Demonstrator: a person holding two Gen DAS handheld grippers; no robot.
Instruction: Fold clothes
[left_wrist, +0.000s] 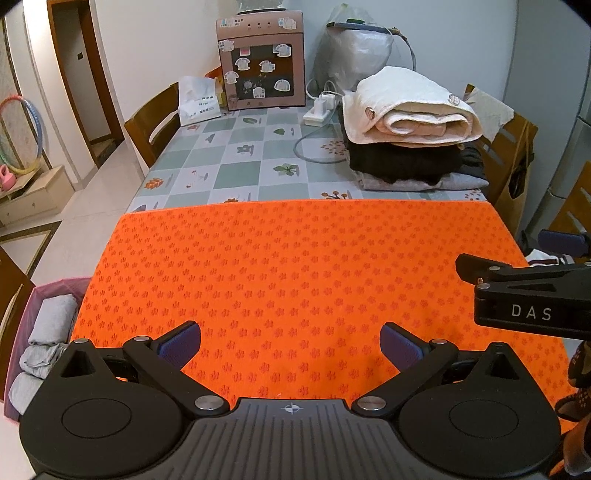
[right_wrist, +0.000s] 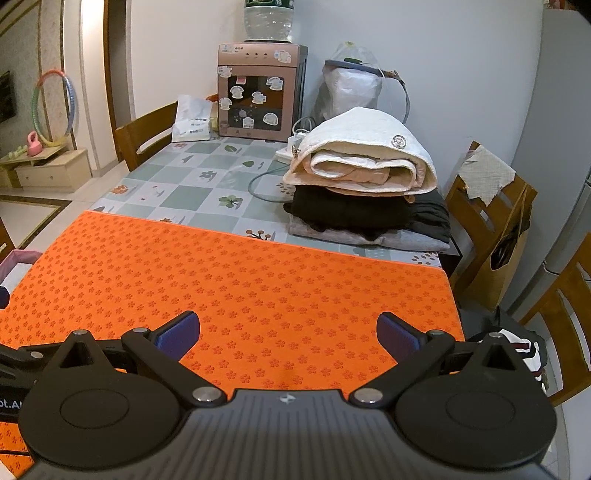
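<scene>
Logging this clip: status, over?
Both tongs, left and right, open, empty. Orange mat bare; folded stack beyond. Nothing in the way.

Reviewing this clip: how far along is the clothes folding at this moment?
Done: a stack of folded clothes, cream jacket on top, sits at the table's far end, and folded grey garments fill the pink basket beside the table. In hand: nothing; the left gripper and right gripper are open above the bare orange mat. Left: apparently the striped garment off the mat's right edge.
</scene>
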